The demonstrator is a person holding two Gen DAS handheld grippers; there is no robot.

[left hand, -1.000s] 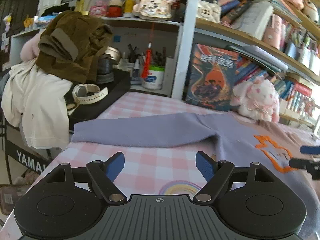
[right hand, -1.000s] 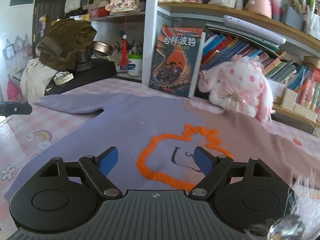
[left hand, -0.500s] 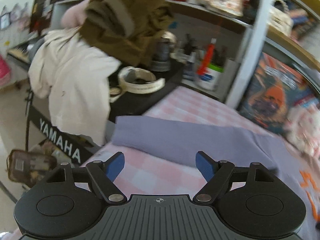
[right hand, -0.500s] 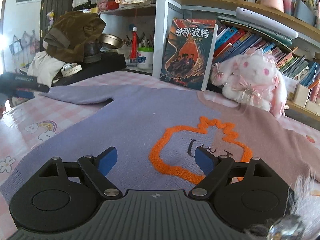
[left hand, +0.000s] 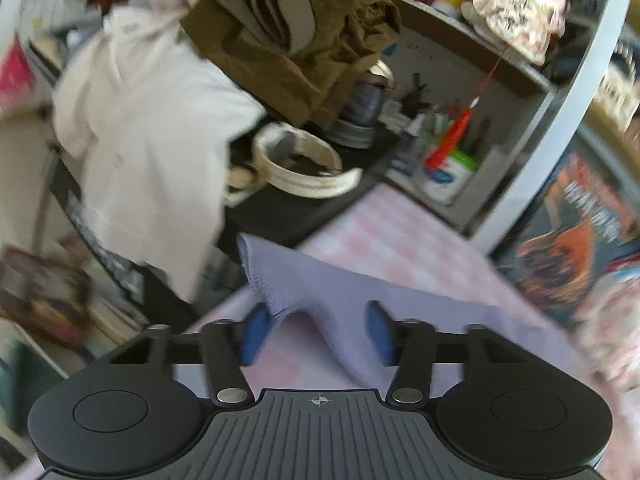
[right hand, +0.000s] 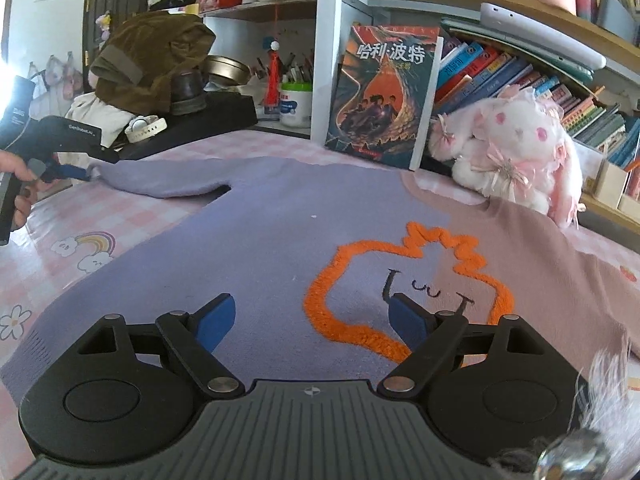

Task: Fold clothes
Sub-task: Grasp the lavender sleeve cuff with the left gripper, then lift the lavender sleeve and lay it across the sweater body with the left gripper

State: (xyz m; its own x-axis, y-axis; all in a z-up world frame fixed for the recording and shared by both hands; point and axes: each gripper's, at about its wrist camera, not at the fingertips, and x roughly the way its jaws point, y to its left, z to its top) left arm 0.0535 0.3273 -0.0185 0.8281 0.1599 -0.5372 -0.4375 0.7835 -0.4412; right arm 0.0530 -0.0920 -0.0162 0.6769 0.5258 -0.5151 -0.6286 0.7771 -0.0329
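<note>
One sweater, two sleeves; left hand-held gripper closing around cuff.

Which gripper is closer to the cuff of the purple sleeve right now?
Left. The left gripper is at the sleeve cuff, its jaws closing around the bunched fabric. The right gripper hovers open over the sweater's chest, well away.

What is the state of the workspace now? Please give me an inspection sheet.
Surface: pink checked cloth with rainbow print.
Job's things: lilac and pink sweater spread flat, orange outline on front; sleeve cuff lifted.
Clutter: plush rabbit, standing book, brown garment, white garment.
Grippers: left gripper jaws have just been closing, cuff between them; right gripper open over the sweater.
Cables: nothing seen.
Surroundings: bookshelves.
</note>
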